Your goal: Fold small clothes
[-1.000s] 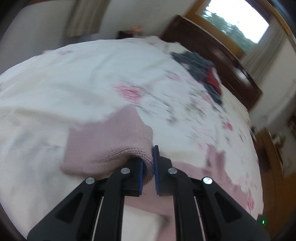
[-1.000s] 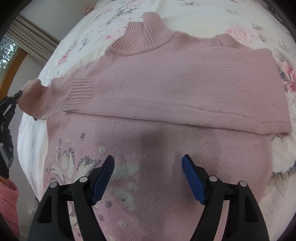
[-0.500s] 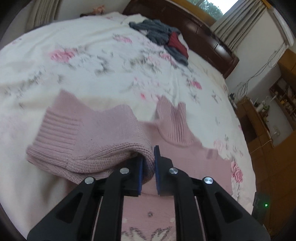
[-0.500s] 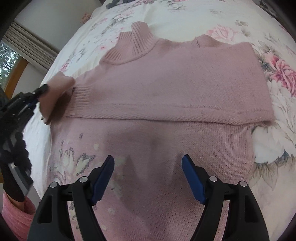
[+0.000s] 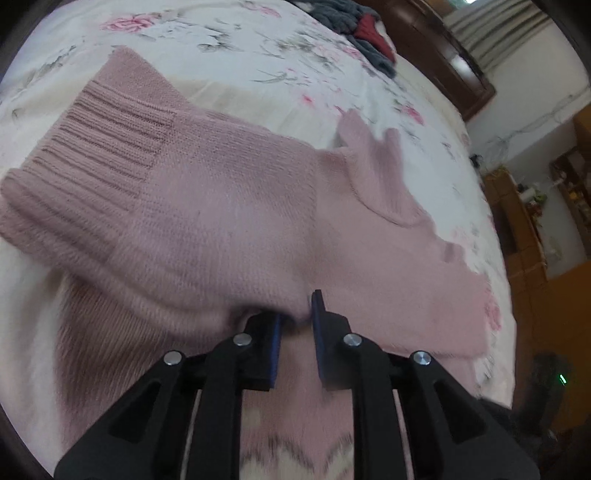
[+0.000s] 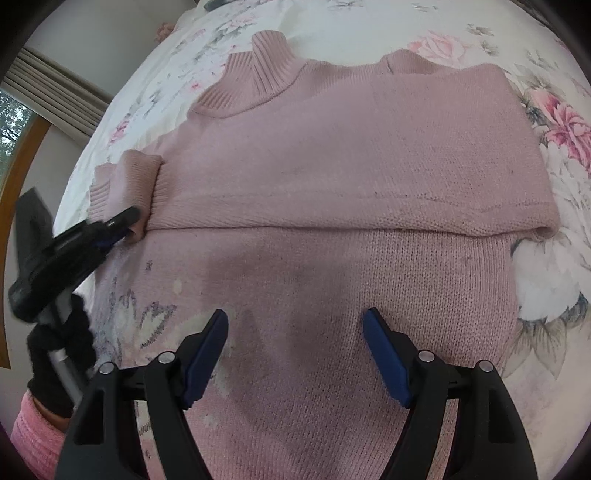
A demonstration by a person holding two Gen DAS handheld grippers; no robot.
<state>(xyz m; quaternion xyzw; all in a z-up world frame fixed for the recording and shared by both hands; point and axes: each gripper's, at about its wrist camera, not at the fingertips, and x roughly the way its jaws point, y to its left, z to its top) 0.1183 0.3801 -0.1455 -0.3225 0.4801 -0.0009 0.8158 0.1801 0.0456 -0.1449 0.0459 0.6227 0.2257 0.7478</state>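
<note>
A pink knitted sweater (image 6: 332, 166) lies flat on the bed, its ribbed collar (image 6: 255, 74) at the far side. One sleeve (image 6: 369, 192) is folded straight across the chest. My left gripper (image 5: 295, 321) is shut on the other sleeve (image 5: 207, 221), whose ribbed cuff (image 5: 92, 155) spreads out to the left. In the right wrist view the left gripper (image 6: 127, 221) holds this sleeve at the sweater's left edge. My right gripper (image 6: 295, 325) hangs open over the lower body of the sweater, with nothing between its fingers.
The bed has a white sheet with pink flowers (image 6: 554, 122). A heap of grey and red clothes (image 5: 354, 22) lies near the dark wooden headboard (image 5: 443, 48). Wooden furniture (image 5: 524, 221) stands to the right. A gloved hand (image 6: 59, 350) holds the left gripper.
My left gripper has carried the sleeve from out on the sheet in towards the sweater's body, and its fingers stand slightly wider. The right gripper stays open over the sweater.
</note>
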